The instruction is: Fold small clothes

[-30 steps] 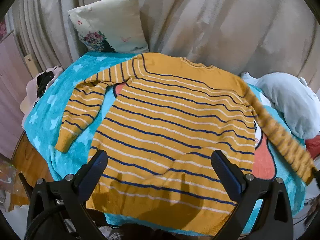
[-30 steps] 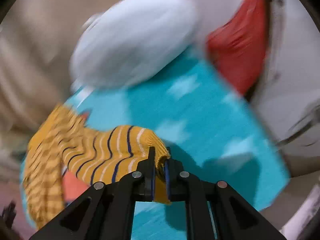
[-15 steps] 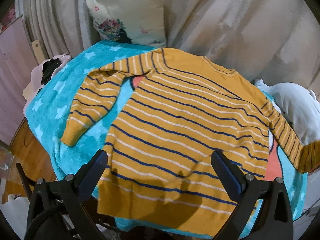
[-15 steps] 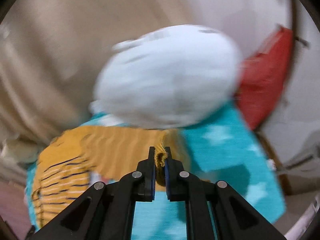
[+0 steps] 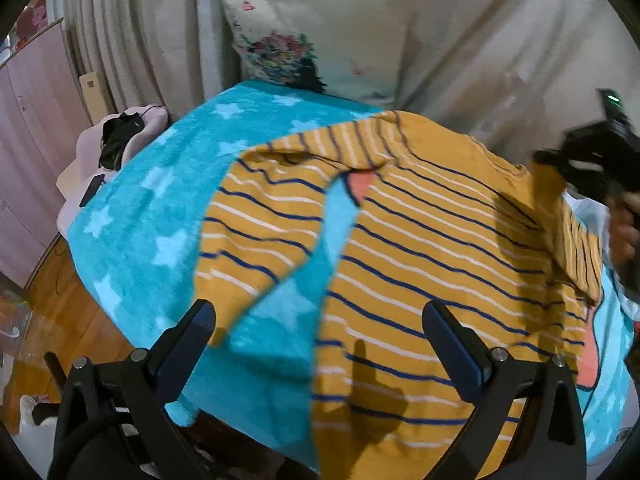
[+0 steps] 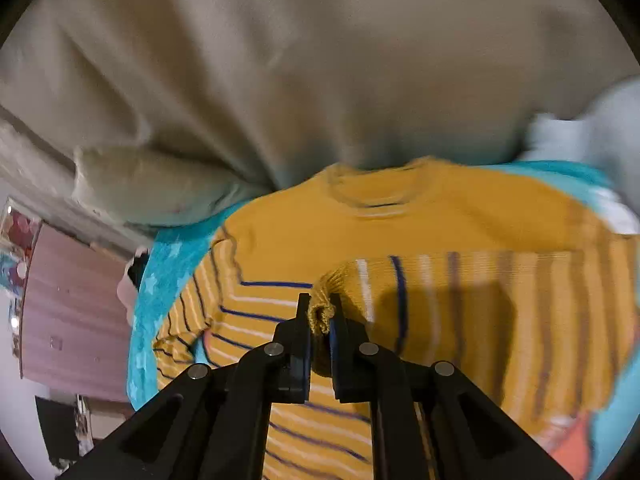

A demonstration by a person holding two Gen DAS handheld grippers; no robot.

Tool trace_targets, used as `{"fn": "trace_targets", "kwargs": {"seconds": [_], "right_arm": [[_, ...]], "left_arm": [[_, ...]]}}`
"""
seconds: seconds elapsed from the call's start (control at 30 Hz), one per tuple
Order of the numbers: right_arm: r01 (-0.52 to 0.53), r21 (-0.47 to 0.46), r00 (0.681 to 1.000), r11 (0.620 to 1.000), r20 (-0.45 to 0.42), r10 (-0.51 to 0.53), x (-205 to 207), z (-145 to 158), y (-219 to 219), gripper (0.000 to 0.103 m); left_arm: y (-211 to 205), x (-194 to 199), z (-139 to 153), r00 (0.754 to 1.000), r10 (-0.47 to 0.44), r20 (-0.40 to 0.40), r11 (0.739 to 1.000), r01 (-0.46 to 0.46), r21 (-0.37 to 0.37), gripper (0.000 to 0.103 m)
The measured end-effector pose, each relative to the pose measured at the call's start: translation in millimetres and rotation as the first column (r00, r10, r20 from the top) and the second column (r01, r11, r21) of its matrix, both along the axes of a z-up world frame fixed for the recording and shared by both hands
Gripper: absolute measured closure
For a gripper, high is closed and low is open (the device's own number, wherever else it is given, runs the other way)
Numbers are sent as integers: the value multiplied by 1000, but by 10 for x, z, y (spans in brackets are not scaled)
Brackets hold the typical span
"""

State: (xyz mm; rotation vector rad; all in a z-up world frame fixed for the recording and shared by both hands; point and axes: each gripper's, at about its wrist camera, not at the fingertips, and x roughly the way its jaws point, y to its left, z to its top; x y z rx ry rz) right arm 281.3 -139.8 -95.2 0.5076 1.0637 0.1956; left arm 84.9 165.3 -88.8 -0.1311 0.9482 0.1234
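A mustard-yellow sweater (image 5: 420, 248) with navy and white stripes lies flat on a turquoise star blanket (image 5: 160, 184). Its left sleeve (image 5: 248, 236) lies bent beside the body. My left gripper (image 5: 320, 328) is open and empty, hovering above the sweater's lower left part. My right gripper (image 6: 320, 316) is shut on the cuff of the right sleeve (image 6: 460, 304) and holds it lifted over the sweater's chest, below the collar (image 6: 380, 196). The right gripper also shows in the left wrist view (image 5: 592, 160), with the raised sleeve (image 5: 576, 248) hanging from it.
A floral pillow (image 5: 320, 32) leans against beige curtains (image 6: 320, 60) behind the blanket. A pale blue cushion (image 6: 592, 132) sits at the right. A pink seat with dark items (image 5: 120, 140) and wooden floor (image 5: 52, 312) lie to the left.
My right gripper has carried the right sleeve cuff from the blanket's right edge inward over the sweater's chest. My left gripper has moved forward and left, closer to the left sleeve.
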Motion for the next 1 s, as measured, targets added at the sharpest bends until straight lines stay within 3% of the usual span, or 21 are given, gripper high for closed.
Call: {"fn": "trace_targets", "kwargs": {"seconds": [0.17, 0.27, 0.53, 0.6, 0.67, 0.73, 0.8, 0.9, 0.93, 1.0], "right_arm": [[-71, -35, 995, 997, -72, 68, 559, -483, 720, 95], [-75, -30, 992, 997, -104, 71, 744, -692, 873, 95], [-98, 17, 989, 995, -107, 99, 948, -817, 1121, 91], [-155, 18, 984, 988, -91, 156, 914, -757, 1223, 88], [-216, 40, 973, 976, -79, 219, 857, -688, 1328, 69], [-290, 81, 954, 954, -60, 295, 780, -573, 1440, 65], [-337, 45, 941, 940, -25, 339, 636, -379, 1487, 65], [-316, -8, 949, 949, 14, 316, 284, -139, 1193, 63], [-296, -13, 955, 955, 17, 297, 157, -111, 1040, 58], [-232, -49, 973, 972, -7, 232, -208, -97, 530, 56]], "left_arm": [[267, 72, -84, 1000, 11, -2, 1000, -11, -8, 0], [369, 101, -141, 1000, 15, -12, 1000, -15, -11, 0], [483, 162, -257, 999, 23, -44, 999, -25, -40, 0], [471, 183, -280, 998, 26, -58, 998, -29, -55, 0], [443, 199, -300, 997, 24, -67, 997, -28, -71, 0], [410, 212, -312, 997, 21, -74, 996, -28, -90, 0], [366, 219, -315, 997, 21, -75, 994, -28, -105, 0], [304, 198, -321, 997, 23, -78, 993, -32, -117, 0], [283, 182, -337, 996, 22, -86, 991, -33, -128, 0], [262, 155, -383, 994, 24, -104, 988, -39, -151, 0]]}}
